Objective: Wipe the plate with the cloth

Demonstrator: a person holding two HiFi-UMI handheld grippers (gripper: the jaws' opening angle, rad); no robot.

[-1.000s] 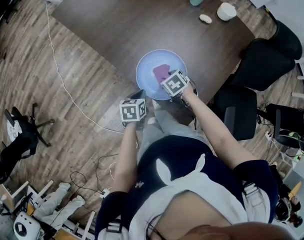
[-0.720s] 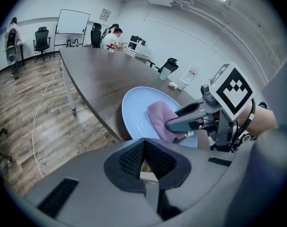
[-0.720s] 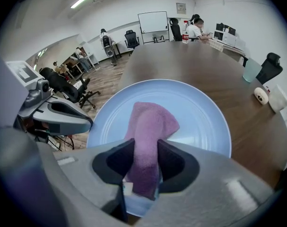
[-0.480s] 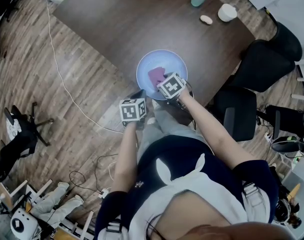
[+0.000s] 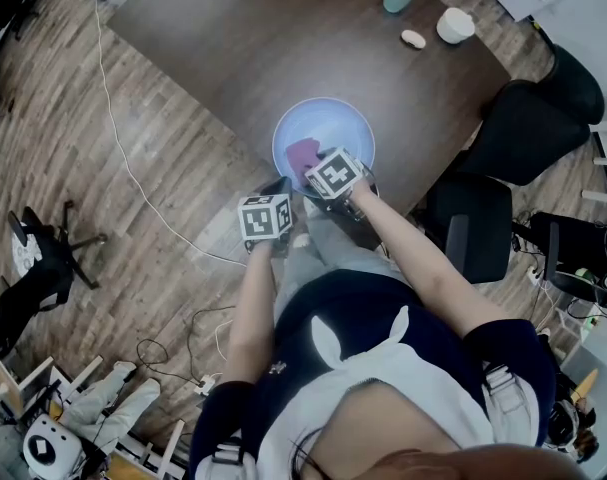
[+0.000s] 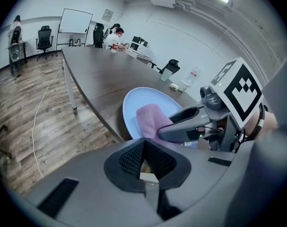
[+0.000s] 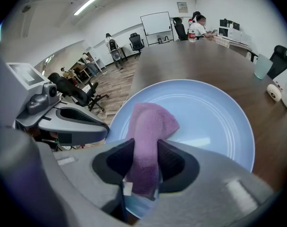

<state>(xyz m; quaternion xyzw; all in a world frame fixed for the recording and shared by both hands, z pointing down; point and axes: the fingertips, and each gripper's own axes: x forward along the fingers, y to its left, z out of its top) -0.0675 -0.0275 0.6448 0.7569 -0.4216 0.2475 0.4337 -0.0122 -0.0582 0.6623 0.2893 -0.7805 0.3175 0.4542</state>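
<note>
Clamped on the cloth (image 7: 150, 126), the right gripper (image 7: 144, 167) should press it flat across the plate (image 7: 214, 122), the left gripper (image 6: 144, 156) closed and empty beside its rim

From above, the right claw's (image 7: 142, 161) cube (image 5: 332, 178) hides the cloth's (image 5: 301, 154) near end and the plate's (image 5: 323, 118) near rim. One pale item (image 5: 413, 39) on the table (image 5: 213, 48) is too small to name.
</note>
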